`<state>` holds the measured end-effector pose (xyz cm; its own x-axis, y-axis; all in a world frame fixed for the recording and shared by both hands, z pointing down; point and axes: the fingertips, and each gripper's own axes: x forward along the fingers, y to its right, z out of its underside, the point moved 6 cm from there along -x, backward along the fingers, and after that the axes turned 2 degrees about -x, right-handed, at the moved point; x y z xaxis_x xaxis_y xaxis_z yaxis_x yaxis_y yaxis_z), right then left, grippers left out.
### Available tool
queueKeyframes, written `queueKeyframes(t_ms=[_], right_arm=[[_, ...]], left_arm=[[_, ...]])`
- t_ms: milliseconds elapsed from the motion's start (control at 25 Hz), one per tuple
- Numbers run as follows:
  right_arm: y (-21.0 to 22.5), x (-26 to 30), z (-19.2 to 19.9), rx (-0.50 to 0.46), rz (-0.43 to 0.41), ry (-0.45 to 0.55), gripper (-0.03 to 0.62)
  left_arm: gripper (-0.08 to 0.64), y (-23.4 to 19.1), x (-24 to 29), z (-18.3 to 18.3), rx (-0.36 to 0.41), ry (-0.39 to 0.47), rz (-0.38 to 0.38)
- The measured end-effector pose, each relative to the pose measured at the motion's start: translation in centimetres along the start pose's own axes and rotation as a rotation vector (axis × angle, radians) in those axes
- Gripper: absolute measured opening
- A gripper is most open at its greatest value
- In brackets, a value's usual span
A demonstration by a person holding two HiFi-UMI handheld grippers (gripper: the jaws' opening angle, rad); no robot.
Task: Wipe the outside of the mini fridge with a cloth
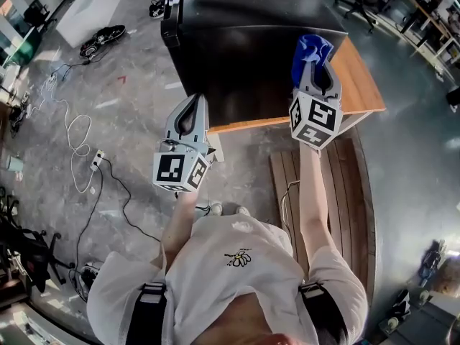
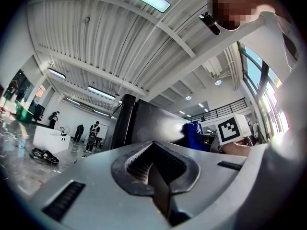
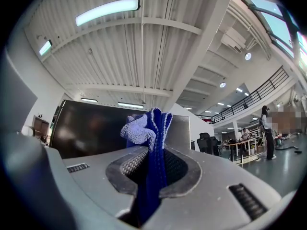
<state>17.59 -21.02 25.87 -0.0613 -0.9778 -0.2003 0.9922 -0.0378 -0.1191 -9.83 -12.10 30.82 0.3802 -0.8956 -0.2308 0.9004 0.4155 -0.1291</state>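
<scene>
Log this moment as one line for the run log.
left gripper: shut, empty | right gripper: shut on blue cloth | mini fridge: ahead of both, cloth contact unclear

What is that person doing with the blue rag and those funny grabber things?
A person holds a gripper in each hand, standing before a black mini fridge on a wooden platform. The right gripper is clamped on a blue cloth, raised near the fridge's top edge. The left gripper is shut and empty, nearer the person. Whether the cloth touches the fridge is unclear.
</scene>
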Motion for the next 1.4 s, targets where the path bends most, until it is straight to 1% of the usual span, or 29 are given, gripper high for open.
queueKeyframes(t_ms=[240, 400, 560, 760, 880, 960, 1080, 1240, 1400], right_arm=[[4.0, 0.5, 0.7, 0.035, 0.109, -0.024, 0.063], [6.0, 0.9, 1.1, -0.002, 0.162, -0.036, 0.061], [6.9, 1.0, 1.2, -0.014, 0.189, -0.042, 0.061], [7.7, 1.1, 1.3, -0.012, 0.227, -0.053, 0.061], [7.8, 0.4, 1.1, 0.002, 0.255, -0.042, 0.061], [7.3, -0.7, 0.8, 0.018, 0.24, -0.03, 0.061], [5.4, -2.7, 0.0, 0.017, 0.175, -0.011, 0.061], [0.6, -4.0, -1.3, 0.033, 0.035, 0.02, 0.061], [-5.3, -4.3, -2.4, 0.092, -0.119, 0.049, 0.061]], left_arm=[[0.005, -0.4, 0.1, -0.1, 0.001, 0.001, -0.015], [0.005, -0.8, 0.2, 0.2, -0.009, -0.005, -0.017], [0.005, -0.7, 0.1, 0.4, -0.011, -0.01, -0.013], [0.005, -1.0, -0.1, 0.1, -0.009, -0.01, -0.011], [0.005, -1.5, -0.6, 0.0, -0.009, -0.012, -0.021], [0.005, -1.8, -1.0, 0.0, -0.007, -0.013, -0.029], [0.005, -2.7, -1.5, -0.3, -0.003, -0.011, -0.041], [0.005, -4.0, -2.0, -0.7, 0.0, -0.008, -0.064], [0.005, -4.8, -2.6, -1.1, 0.009, -0.005, -0.078]])
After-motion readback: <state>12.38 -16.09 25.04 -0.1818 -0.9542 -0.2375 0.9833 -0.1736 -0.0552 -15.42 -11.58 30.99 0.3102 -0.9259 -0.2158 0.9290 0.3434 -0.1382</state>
